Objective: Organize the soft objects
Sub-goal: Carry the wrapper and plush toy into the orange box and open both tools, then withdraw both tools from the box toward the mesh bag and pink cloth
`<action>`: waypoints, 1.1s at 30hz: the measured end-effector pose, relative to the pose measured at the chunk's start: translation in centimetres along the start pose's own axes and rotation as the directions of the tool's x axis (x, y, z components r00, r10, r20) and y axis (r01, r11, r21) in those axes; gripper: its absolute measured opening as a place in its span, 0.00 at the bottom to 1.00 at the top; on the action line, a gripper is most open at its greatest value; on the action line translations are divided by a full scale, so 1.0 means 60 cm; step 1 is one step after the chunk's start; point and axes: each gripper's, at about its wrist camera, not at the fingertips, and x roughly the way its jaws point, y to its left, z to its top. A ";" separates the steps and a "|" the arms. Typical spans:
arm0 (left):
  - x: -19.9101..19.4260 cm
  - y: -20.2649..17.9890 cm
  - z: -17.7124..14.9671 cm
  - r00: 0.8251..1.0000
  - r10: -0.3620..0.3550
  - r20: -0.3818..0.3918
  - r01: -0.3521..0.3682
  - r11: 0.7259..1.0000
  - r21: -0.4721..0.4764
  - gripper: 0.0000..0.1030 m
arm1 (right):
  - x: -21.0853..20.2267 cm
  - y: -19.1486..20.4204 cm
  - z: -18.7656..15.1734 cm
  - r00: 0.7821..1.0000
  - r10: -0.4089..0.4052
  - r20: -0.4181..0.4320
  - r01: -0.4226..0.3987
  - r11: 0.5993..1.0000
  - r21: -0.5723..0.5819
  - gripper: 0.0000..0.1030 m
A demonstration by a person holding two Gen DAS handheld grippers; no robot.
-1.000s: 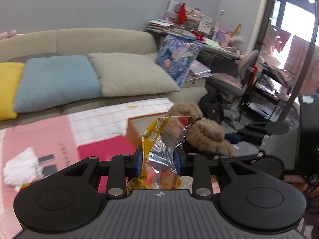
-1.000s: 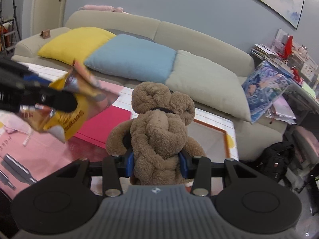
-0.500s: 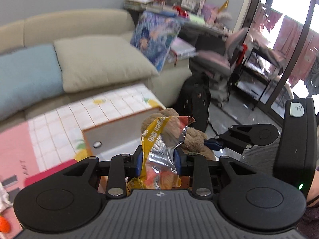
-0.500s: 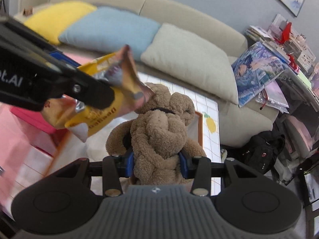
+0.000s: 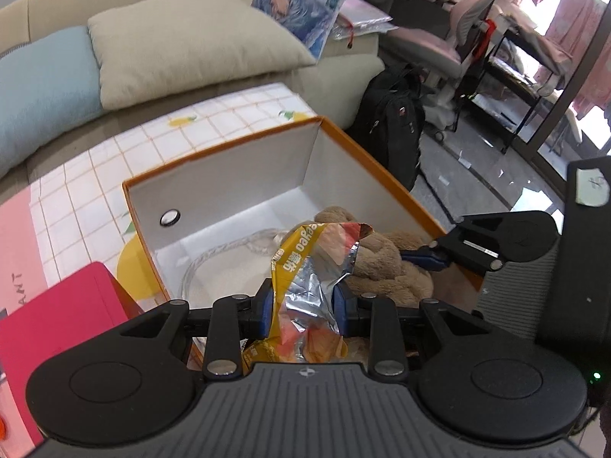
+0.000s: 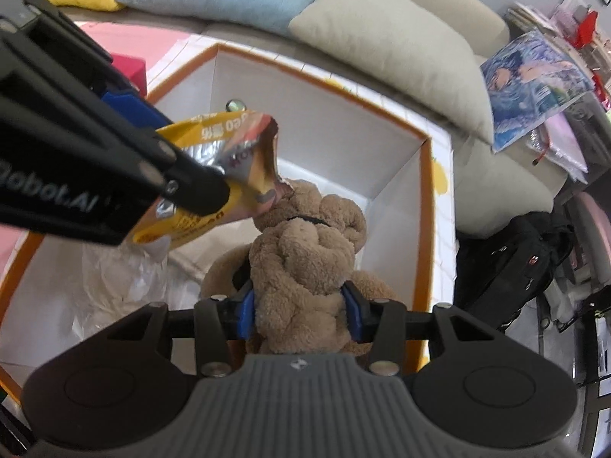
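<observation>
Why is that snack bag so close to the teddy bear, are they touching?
Cannot tell. In the right wrist view the snack bag overlaps the teddy bear, but depth is unclear.

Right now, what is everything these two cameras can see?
snack bag: one, yellow and foil, clamped over the box
teddy bear: one, brown, clamped over the box
box: one, orange outside, white inside, on the mat
clear plastic bag: one, in the box
cushions: yellow, blue, beige, on the beige sofa
printed cushion: one, blue, sofa's end
backpack: one, black, on the floor
chair: one, pink, by the desk
left hand-held gripper: black, blue pads, shut on the snack bag
right hand-held gripper: same, shut on the teddy bear
</observation>
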 end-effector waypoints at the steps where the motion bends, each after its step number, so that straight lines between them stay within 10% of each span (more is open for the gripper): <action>1: 0.003 0.000 -0.001 1.000 0.004 -0.006 -0.004 1.000 -0.007 0.34 | 0.002 0.001 0.000 1.000 0.000 -0.002 0.000 1.000 -0.001 0.45; 14: -0.002 0.012 -0.005 0.999 0.009 -0.031 -0.011 0.998 -0.062 0.47 | -0.014 0.014 0.010 1.000 -0.029 0.004 0.029 0.999 -0.028 0.60; 24: -0.096 0.002 0.002 0.991 0.007 0.132 -0.006 1.000 -0.007 0.60 | -0.071 0.017 0.020 0.992 -0.114 0.058 0.115 0.993 -0.028 0.77; 33: -0.201 0.000 -0.048 0.940 0.082 0.331 -0.106 0.993 0.054 0.60 | -0.165 0.056 0.014 0.957 -0.185 0.226 0.158 0.979 0.132 0.80</action>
